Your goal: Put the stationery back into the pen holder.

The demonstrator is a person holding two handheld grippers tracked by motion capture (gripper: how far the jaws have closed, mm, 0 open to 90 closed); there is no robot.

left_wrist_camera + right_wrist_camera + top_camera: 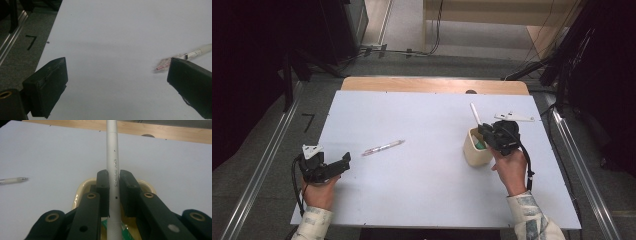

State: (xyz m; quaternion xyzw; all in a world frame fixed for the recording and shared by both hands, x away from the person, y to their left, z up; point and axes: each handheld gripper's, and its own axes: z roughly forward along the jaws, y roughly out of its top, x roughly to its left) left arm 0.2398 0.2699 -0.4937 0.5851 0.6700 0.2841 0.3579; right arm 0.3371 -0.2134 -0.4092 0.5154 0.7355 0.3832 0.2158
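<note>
My right gripper is shut on a white pen, which stands nearly upright over a cream cup. The pen's lower end reaches down inside the cup, beside something green. A clear pen with a pink tip lies flat on the white table top, left of the middle. My left gripper rests low at the front left, open, jaws wide apart with bare table between them. The pink-tipped pen lies just beyond its right jaw.
The table's wooden back edge runs behind the cup. A metal rail and grey floor lie off the left side. Black stands and cables crowd the far right.
</note>
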